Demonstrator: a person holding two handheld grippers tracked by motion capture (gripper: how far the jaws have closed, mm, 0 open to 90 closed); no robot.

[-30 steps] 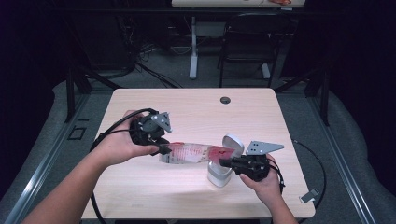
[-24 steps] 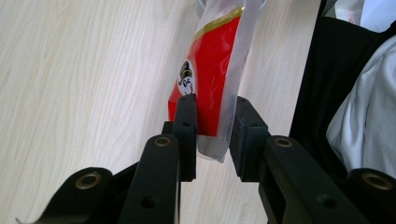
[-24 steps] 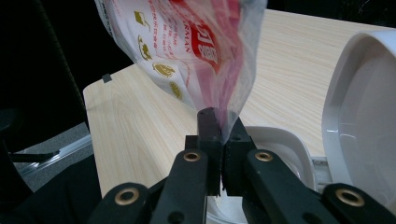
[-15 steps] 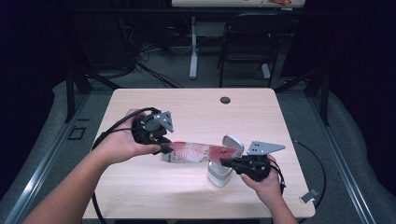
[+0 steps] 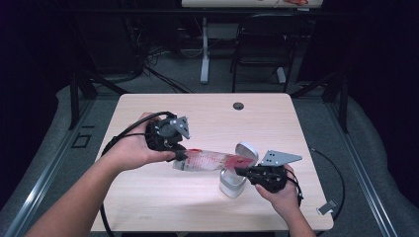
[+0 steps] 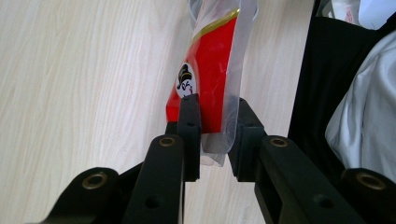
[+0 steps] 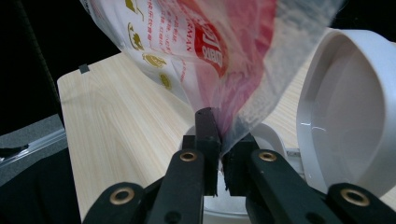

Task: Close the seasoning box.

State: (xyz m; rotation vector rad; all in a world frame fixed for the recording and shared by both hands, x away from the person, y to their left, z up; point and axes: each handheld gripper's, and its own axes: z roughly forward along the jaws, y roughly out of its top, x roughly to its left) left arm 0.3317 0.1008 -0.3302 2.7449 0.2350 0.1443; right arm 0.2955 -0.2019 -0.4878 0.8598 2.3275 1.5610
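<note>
A clear plastic bag (image 5: 207,160) with red print hangs stretched above the table between both grippers. My left gripper (image 5: 180,157) is shut on the bag's left end. In the left gripper view the bag (image 6: 210,70) sits between the jaws (image 6: 215,130), which have just closed a little further on it. My right gripper (image 5: 239,171) pinches the bag's right corner. In the right gripper view the film (image 7: 210,46) runs into the narrow gap (image 7: 220,140); those jaws have just eased open slightly, with the film still between them.
A small white container (image 5: 231,185) with its lid (image 5: 247,150) raised stands under the bag's right end, and the lid (image 7: 345,116) looms at the right of the right gripper view. A black grommet (image 5: 238,105) sits near the table's far edge. A chair (image 5: 262,44) stands beyond the table.
</note>
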